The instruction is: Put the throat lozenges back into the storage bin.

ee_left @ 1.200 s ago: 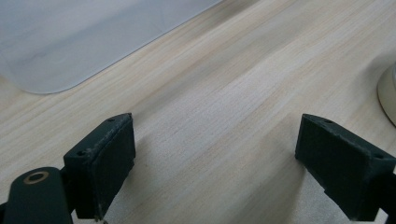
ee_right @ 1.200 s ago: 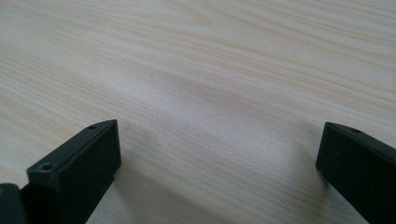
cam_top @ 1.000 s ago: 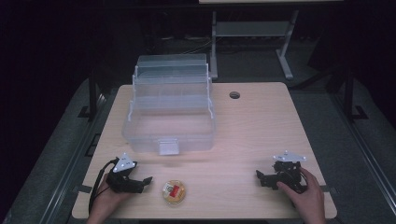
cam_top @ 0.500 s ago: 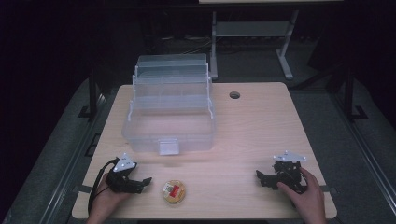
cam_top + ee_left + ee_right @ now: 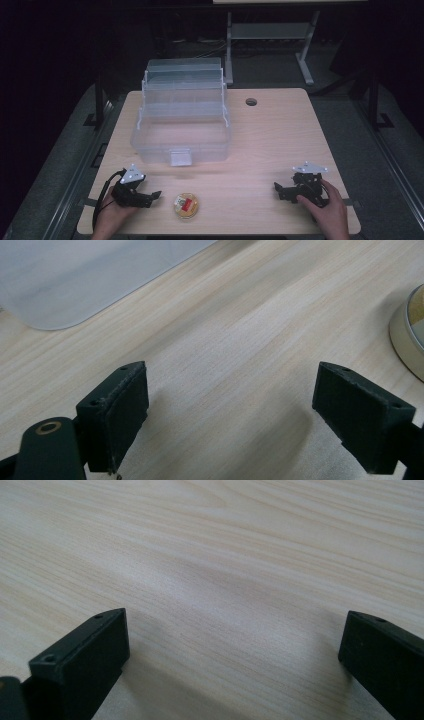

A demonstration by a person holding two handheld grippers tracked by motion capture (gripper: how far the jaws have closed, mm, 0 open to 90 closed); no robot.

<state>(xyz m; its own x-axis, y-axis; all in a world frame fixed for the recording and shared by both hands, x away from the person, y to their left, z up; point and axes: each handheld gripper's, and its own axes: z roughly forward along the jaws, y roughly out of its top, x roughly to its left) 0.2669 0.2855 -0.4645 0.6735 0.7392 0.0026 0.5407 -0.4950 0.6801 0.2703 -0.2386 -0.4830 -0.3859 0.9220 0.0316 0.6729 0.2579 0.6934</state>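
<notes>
A clear plastic tiered box (image 5: pixel 182 120) stands open at the back left of the wooden table (image 5: pixel 270 140). A small round tin (image 5: pixel 185 205) with a red label lies near the front edge. My left gripper (image 5: pixel 150 197) rests on the table just left of the tin, open, with nothing between its jaws. In the left gripper view (image 5: pixel 232 405) the tin's rim (image 5: pixel 407 337) shows at the right edge and the box's corner (image 5: pixel 75 275) at top left. My right gripper (image 5: pixel 280 191) rests at the front right, open; the right gripper view (image 5: pixel 232 650) has bare wood between the jaws.
A round cable hole (image 5: pixel 251 102) sits in the table at the back, right of the box. A metal stand (image 5: pixel 270 35) is on the dark floor behind the table. Bare wood lies between the two grippers.
My left gripper has shifted slightly toward the front edge and closer to the tin. The right gripper has stayed put.
</notes>
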